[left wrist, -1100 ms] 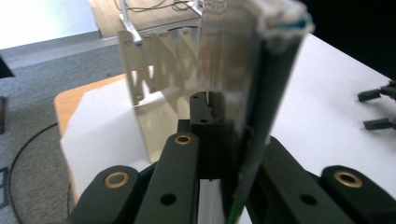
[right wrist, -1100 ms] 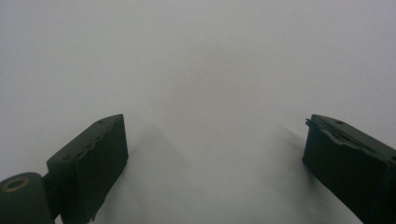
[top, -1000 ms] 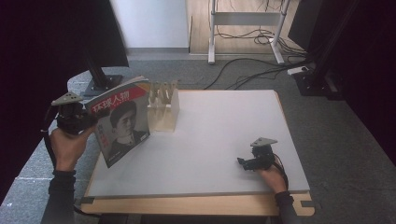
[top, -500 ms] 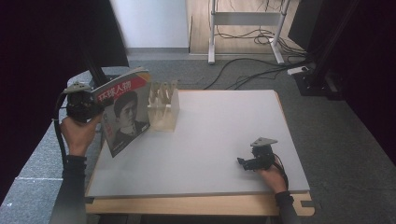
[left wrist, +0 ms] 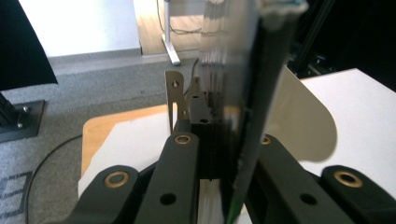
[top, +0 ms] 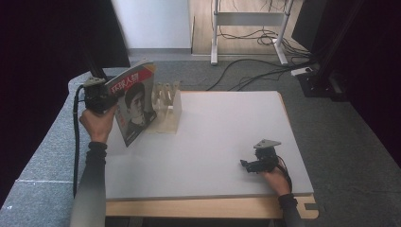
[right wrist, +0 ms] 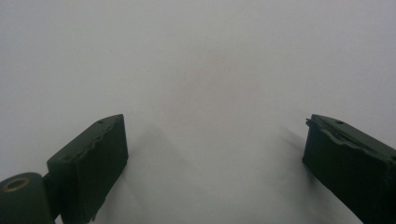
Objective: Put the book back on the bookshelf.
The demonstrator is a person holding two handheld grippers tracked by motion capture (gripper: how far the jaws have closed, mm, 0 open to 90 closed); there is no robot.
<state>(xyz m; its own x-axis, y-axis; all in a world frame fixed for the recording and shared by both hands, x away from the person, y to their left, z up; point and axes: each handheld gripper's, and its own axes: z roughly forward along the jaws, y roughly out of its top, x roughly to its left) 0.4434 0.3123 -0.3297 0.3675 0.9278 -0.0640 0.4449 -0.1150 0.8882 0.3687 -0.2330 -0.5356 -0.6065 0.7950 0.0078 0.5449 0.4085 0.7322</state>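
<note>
With our left gripper (top: 106,97) clamped on the glossy red-titled magazine (top: 135,104), we risk it snagging the pale wooden slotted rack (top: 168,111).

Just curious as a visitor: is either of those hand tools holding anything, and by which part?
The left gripper clamps the red-titled magazine by its left edge; the right gripper holds nothing.

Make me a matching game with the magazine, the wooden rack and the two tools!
Things:
1. magazine
2. rack
3. left tool
4. right tool

States:
A. open, resting on the table
B. standing at the table's far left corner
C. held upright, cover showing a face
D. shut on the magazine

Pairs: 1-C, 2-B, 3-D, 4-A
</note>
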